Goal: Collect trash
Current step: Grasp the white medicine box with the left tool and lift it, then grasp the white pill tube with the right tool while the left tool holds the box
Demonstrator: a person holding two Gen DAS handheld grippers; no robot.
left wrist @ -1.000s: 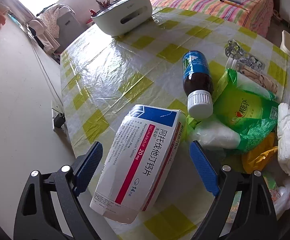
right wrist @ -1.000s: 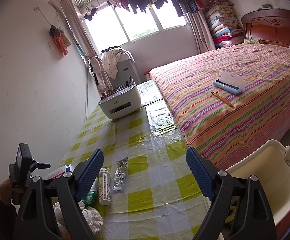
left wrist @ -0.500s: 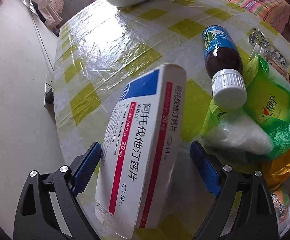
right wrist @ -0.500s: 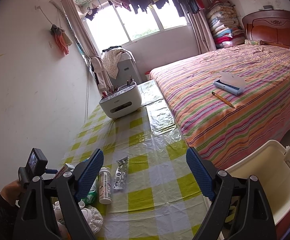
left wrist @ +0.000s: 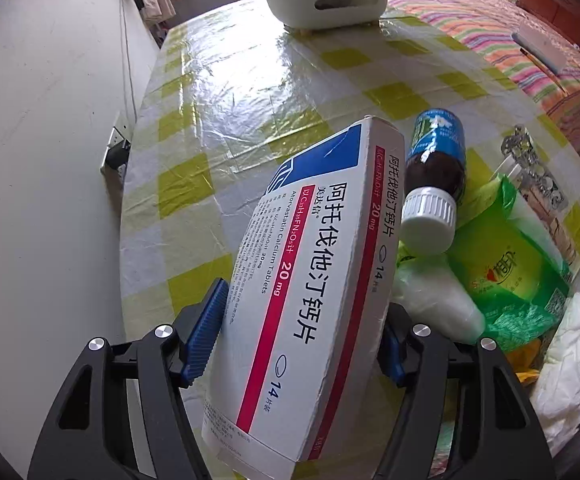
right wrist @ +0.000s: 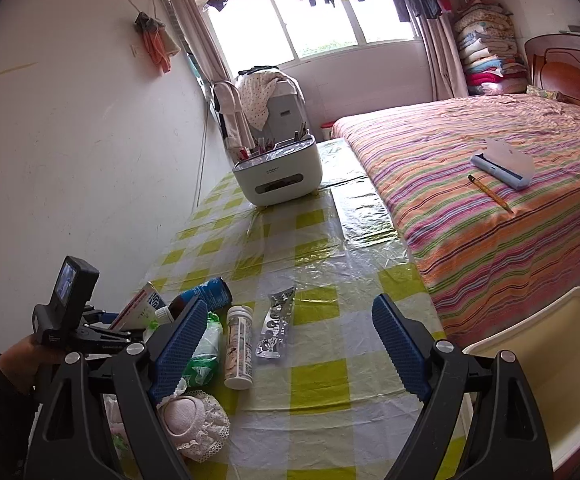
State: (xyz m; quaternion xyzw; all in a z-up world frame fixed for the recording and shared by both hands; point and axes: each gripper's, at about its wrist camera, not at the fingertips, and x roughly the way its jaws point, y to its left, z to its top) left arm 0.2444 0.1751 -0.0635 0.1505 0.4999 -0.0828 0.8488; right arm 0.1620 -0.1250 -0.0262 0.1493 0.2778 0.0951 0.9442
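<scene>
A white, blue and red medicine box [left wrist: 314, 280] stands tilted on the checked table [left wrist: 249, 92]. My left gripper [left wrist: 302, 312] is closing its jaws on the box; the left pad touches its edge and the box hides the right pad. Beside the box lie a brown bottle [left wrist: 434, 176] with a white cap, a green packet [left wrist: 506, 264] and white wrappers. In the right wrist view my right gripper [right wrist: 287, 312] hangs open above the table, holding nothing. Below it lie a silver blister pack [right wrist: 275, 328] and a white tube [right wrist: 239, 346].
A cream bin [right wrist: 530, 380] stands open at the table's right edge. A white organiser [right wrist: 277, 172] sits at the far end. The striped bed [right wrist: 490, 200] runs along the right and a wall along the left. A lace-edged pad [right wrist: 193, 420] lies near the front.
The left jaws have closed in on the medicine box, which has tipped up from lying flat. The right gripper has shifted over the table, still open.
</scene>
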